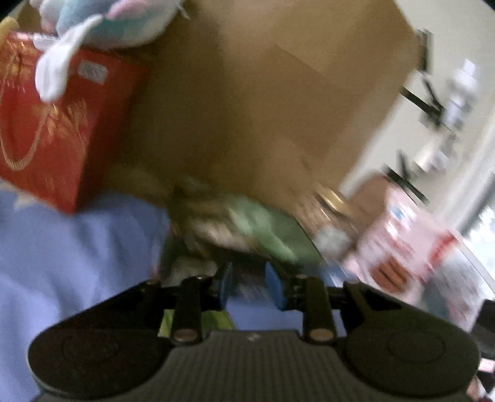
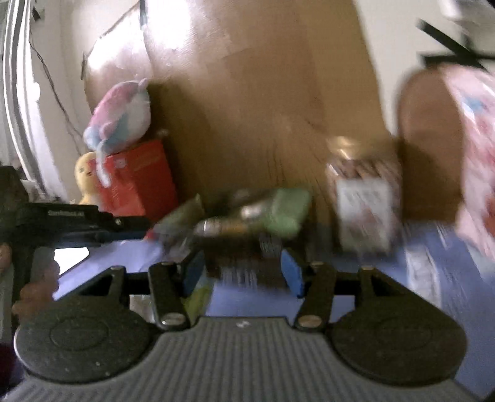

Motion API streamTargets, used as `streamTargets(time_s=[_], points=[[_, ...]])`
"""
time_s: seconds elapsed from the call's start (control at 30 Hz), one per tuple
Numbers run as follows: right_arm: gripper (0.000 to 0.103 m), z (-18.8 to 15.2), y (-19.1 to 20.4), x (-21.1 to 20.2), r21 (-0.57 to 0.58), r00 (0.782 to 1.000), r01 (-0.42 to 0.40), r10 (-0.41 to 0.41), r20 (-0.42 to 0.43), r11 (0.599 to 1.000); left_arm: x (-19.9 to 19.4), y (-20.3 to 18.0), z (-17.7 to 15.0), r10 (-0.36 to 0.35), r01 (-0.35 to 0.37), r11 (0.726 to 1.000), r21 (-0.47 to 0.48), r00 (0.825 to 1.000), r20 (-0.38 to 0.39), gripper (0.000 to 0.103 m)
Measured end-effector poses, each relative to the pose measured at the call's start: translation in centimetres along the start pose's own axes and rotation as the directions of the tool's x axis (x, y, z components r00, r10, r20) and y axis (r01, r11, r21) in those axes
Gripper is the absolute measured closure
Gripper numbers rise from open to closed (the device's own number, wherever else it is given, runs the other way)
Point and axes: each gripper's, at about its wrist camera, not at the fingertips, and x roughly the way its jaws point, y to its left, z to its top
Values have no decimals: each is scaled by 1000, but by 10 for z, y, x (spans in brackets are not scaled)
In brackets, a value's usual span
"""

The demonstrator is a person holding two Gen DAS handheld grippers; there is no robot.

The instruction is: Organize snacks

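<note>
Both views are blurred by motion. A heap of snack packets, one pale green (image 1: pixel 266 228) (image 2: pixel 284 210), lies on a blue cloth against a big cardboard box (image 1: pixel 247 102) (image 2: pixel 263 108). A clear jar with a gold lid (image 1: pixel 334 210) (image 2: pixel 362 198) stands to the right of the heap. My left gripper (image 1: pixel 247 286) is open, its blue pads just short of the heap, with nothing between them. My right gripper (image 2: pixel 243 272) is open near a dark striped packet (image 2: pixel 241 263). The left gripper also shows in the right wrist view (image 2: pixel 123 228).
A red gift box (image 1: pixel 52 123) (image 2: pixel 139 179) with a pastel plush toy (image 1: pixel 102 21) (image 2: pixel 120 114) on top stands at the left. A yellow plush (image 2: pixel 85 176) sits beside it. A pink printed package (image 1: pixel 411 247) (image 2: pixel 470 154) is at the right.
</note>
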Motion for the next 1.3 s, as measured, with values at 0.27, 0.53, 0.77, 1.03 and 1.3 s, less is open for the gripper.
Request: streamTargets(time_s=[0.27, 0.53, 0.77, 1.03, 1.3], points=[[42, -101, 0, -90, -14, 979, 150, -151, -137, 989, 20, -65, -87, -187, 199, 980, 17, 944, -272, 79], [42, -110, 19, -89, -124, 974, 135, -154, -166, 983, 60, -96, -123, -160, 187, 982, 36, 916, -367, 72], [58, -108, 30, -72, -180, 971, 167, -194, -140, 969, 40, -87, -125, -136, 151, 988, 20, 933, -333, 76], [58, -96, 64, -56, -287, 980, 143, -177, -96, 947, 8, -68, -107, -94, 107, 993, 44, 968, -233, 76], [58, -87, 87, -27, -300, 989, 71, -107, -106, 951, -9, -33, -94, -62, 65, 998, 14, 985, -159, 76]])
